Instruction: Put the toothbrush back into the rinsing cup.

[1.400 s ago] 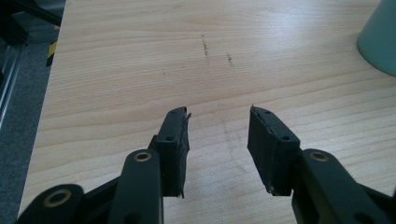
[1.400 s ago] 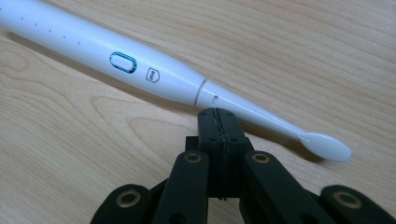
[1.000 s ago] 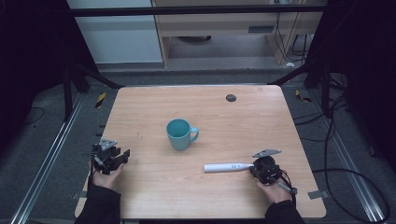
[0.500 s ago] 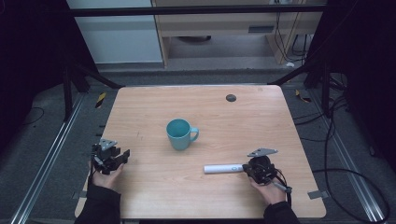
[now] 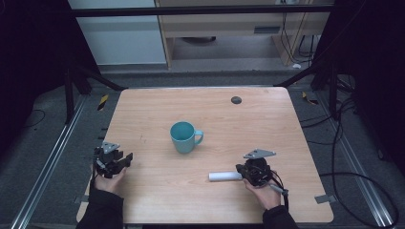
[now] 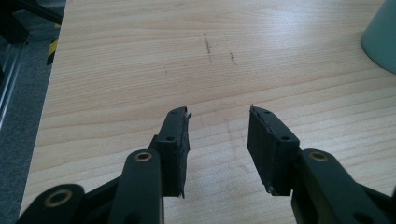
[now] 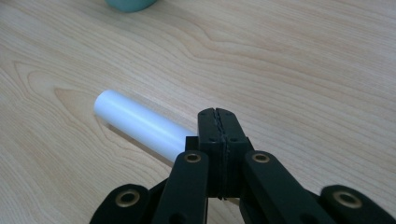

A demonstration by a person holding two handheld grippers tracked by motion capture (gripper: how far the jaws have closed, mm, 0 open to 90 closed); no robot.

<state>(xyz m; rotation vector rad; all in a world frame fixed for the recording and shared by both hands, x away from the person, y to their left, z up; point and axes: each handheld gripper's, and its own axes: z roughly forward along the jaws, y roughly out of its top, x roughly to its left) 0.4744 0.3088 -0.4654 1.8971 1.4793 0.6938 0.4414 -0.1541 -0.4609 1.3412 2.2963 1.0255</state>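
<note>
A white tube [image 5: 224, 176] lies flat on the wooden table [image 5: 267, 124] near the front right. My right gripper [image 5: 243, 173] is at its right end, jaws pressed together. In the right gripper view the white tube [image 7: 137, 123] runs under the left side of my shut right gripper [image 7: 217, 114], and nothing sits between the jaws. A teal mug [image 5: 184, 137] stands upright mid-table, handle to the right. My left gripper [image 5: 125, 160] rests at the front left, open. The left gripper [image 6: 218, 123] holds nothing, and the mug's [image 6: 380, 39] edge is at the upper right.
A small dark round spot [image 5: 236, 99] sits near the table's far edge. Faint dark marks [image 6: 208, 44] streak the wood ahead of the left gripper. Metal rails and cables run along the floor on both sides of the table.
My right gripper has slid left over the tube's right end, covering more of it. The tube's left end has stayed put. The left gripper and mug have not moved.
</note>
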